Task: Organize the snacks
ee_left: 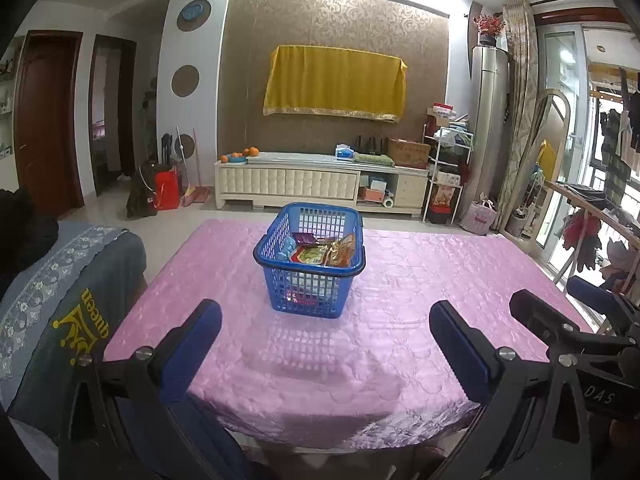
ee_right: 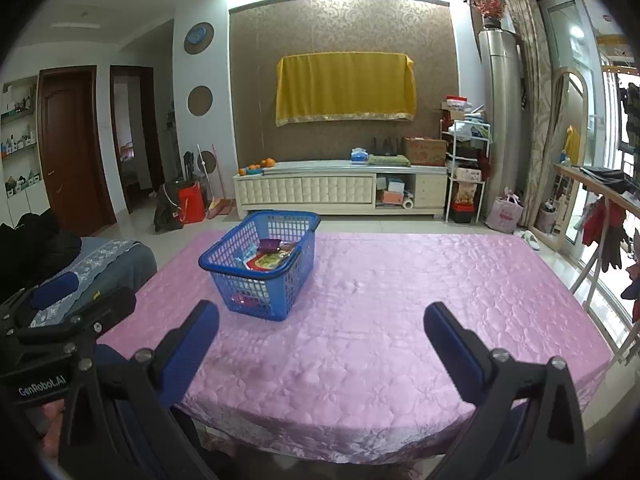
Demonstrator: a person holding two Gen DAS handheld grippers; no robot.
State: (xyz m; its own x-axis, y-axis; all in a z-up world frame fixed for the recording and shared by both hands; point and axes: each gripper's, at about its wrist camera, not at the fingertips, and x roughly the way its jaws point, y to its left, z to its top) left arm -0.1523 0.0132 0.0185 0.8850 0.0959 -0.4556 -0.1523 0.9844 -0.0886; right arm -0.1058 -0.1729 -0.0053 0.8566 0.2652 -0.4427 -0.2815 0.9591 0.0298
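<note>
A blue plastic basket (ee_left: 310, 268) stands on the pink tablecloth (ee_left: 420, 300) and holds several snack packets (ee_left: 324, 250). It also shows in the right wrist view (ee_right: 262, 268), left of centre, with the snack packets (ee_right: 270, 256) inside. My left gripper (ee_left: 326, 328) is open and empty, held back over the table's near edge, in front of the basket. My right gripper (ee_right: 322, 330) is open and empty, to the right of the basket. The right gripper's fingers (ee_left: 532, 312) show at the right edge of the left wrist view.
The tablecloth (ee_right: 400, 300) covers the whole table. A chair with a grey-blue cover (ee_left: 60, 300) stands at the table's left. A white TV cabinet (ee_left: 320, 184) lines the far wall. A drying rack with clothes (ee_right: 600, 216) stands to the right.
</note>
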